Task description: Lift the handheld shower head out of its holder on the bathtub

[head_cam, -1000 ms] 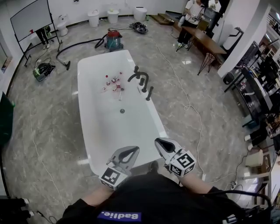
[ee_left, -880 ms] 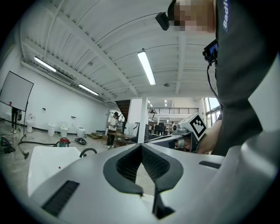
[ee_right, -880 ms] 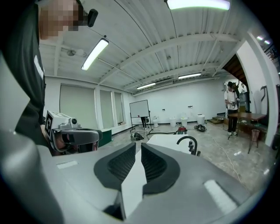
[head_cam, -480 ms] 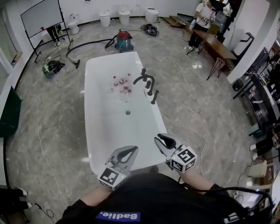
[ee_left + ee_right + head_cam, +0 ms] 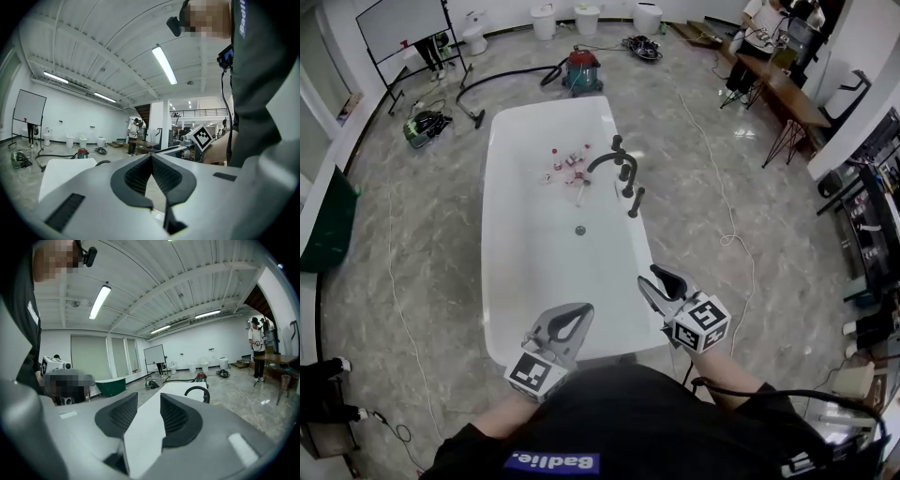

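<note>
The white bathtub [image 5: 488,244] runs away from me in the head view. On its right rim stand the black fittings: a curved spout [image 5: 602,160] and, nearer me, the slim black handheld shower head [image 5: 636,202] upright in its holder. Both grippers hang over the tub's near end, far from the fittings. My left gripper [image 5: 563,325] [image 5: 151,157] is shut with nothing in it. My right gripper [image 5: 661,281] [image 5: 149,397] has its jaws opening, and nothing is between them. The right gripper view shows the spout [image 5: 197,392] ahead over the tub rim.
Several small bottles [image 5: 566,164] and a drain [image 5: 579,230] lie inside the tub. A red vacuum [image 5: 581,67] with a black hose [image 5: 497,82] stands beyond it. A cable [image 5: 724,230] runs over the floor on the right, and a table [image 5: 780,91] stands at far right.
The view has moved closer to the tub, and both grippers have come forward over its near end. The right gripper's jaws have parted. The left gripper stays shut.
</note>
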